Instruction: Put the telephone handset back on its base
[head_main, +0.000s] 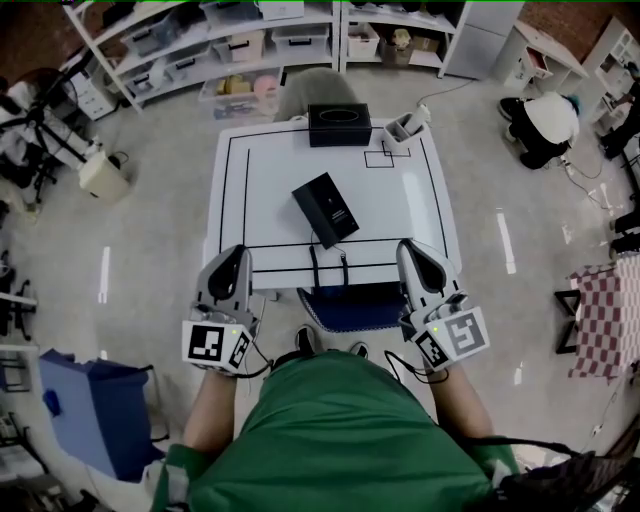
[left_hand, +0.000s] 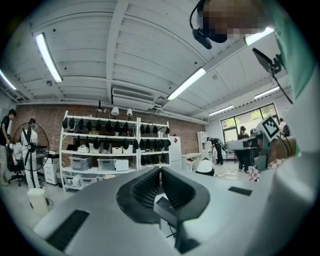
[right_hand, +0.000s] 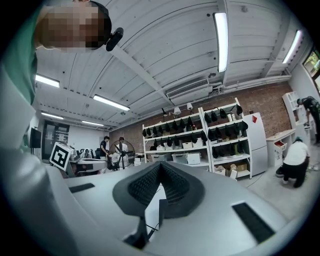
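Observation:
A black telephone (head_main: 325, 208) lies tilted at the middle of the white table (head_main: 270, 170), and its cord (head_main: 327, 262) runs toward the near edge. I cannot tell the handset from the base. My left gripper (head_main: 238, 252) hovers at the table's near left edge, shut and empty. At the near right edge my right gripper (head_main: 408, 247) is also shut, with nothing in it. In the left gripper view the left gripper (left_hand: 160, 170) has its ribbed pads together, and a dark bit of the telephone (left_hand: 165, 208) shows below. The right gripper (right_hand: 160, 164) likewise shows its pads touching.
A black box (head_main: 339, 124) and a small grey holder (head_main: 404, 128) stand at the table's far edge. A blue seat (head_main: 350, 306) sits under the near edge. Shelving with bins (head_main: 240, 45) lines the far wall; a person (head_main: 545, 125) crouches at the right.

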